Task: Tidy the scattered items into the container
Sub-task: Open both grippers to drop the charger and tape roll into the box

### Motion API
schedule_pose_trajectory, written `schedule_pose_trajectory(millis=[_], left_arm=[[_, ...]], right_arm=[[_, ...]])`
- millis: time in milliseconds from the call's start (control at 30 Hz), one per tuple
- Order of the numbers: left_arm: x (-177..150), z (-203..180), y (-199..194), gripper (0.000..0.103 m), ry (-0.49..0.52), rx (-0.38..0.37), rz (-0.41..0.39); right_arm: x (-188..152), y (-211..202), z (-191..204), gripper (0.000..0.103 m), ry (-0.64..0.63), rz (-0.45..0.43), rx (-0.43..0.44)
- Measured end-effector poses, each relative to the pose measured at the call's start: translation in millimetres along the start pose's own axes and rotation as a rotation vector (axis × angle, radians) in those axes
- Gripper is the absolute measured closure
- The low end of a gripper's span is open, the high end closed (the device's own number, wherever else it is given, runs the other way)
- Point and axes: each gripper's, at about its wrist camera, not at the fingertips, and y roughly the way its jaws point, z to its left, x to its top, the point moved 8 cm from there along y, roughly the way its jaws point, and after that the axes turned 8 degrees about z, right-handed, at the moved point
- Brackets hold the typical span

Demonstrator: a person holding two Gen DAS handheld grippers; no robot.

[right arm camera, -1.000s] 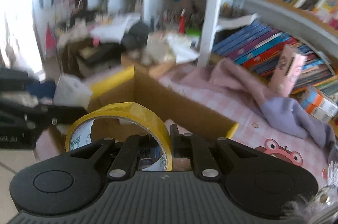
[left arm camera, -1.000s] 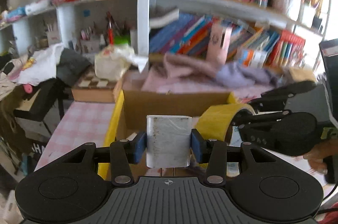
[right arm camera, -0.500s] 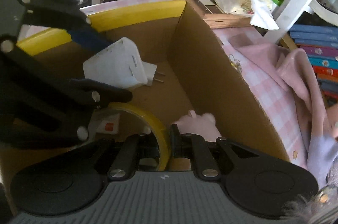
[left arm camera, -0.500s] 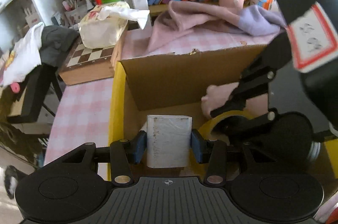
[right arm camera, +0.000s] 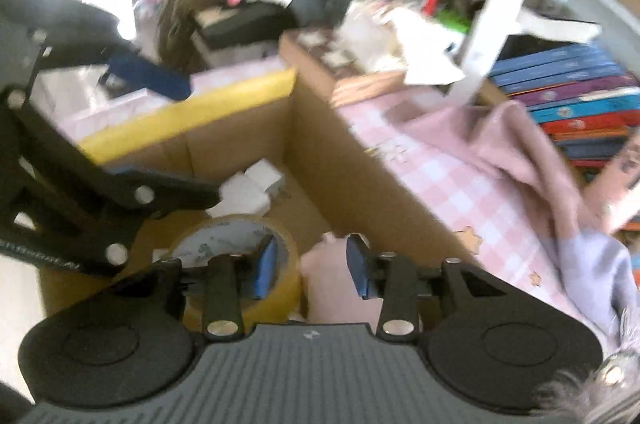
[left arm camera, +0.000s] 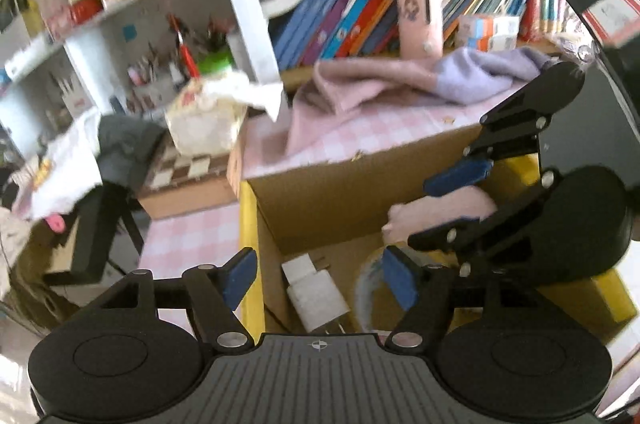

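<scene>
A cardboard box [left arm camera: 344,184] with yellow taped rims stands on the pink checked table; it also shows in the right wrist view [right arm camera: 320,164]. Inside lie a white plug charger [left arm camera: 316,294] [right arm camera: 248,190], a yellow tape roll [right arm camera: 240,264] [left arm camera: 370,284] and a pink soft toy [left arm camera: 440,210] [right arm camera: 340,288]. My left gripper [left arm camera: 320,278] is open and empty over the box's left rim, above the charger. My right gripper [right arm camera: 312,270] is open and empty, one finger inside the tape roll's ring, above the toy.
A pink and lilac cloth [left arm camera: 400,88] lies on the table behind the box. A chessboard box [left arm camera: 188,176] with a tissue pack [left arm camera: 208,116] sits at the back left. Bookshelves [left arm camera: 380,8] fill the background. A dark stool [left arm camera: 96,232] stands left.
My left gripper opened and let the white charger drop into the box. My right gripper opened and released the tape roll, which now lies in the box. Both grippers lifted slightly.
</scene>
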Motion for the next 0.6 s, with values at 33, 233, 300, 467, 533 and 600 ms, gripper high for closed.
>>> schedule_pose_trajectory(millis=[33, 233, 300, 467, 533, 600], left_arm=[[-1.4, -1.8, -6.9, 0.03, -0.002, -0.002, -0.015], [-15.6, -9.9, -46.8, 0.028, -0.04, -0.03, -0.087], [-20.9, -11.9, -59.0, 0.028, -0.056, -0.041, -0.11], [-38.6, -13.1, -89.3, 0.027, -0.126, -0.048, -0.165], [-45.5, -14.6, -100.1, 0.027, -0.142, -0.051, -0.178], [-53.9, -16.3, -112.3, 0.027, -0.142, -0.047, -0.194]], right_arm=[[-1.2, -8.2, -0.8, 0.065, 0.017, -0.018, -0.007], [-12.8, -50.3, 4.5, 0.064, 0.087, -0.11, -0.072], [-18.6, -65.6, 8.6, 0.064, 0.109, -0.137, -0.094], [-34.5, -98.2, 20.2, 0.064, 0.15, -0.194, -0.143], [-42.9, -109.6, 24.4, 0.064, 0.176, -0.211, -0.161], [-53.6, -124.3, 29.2, 0.064, 0.21, -0.23, -0.184]])
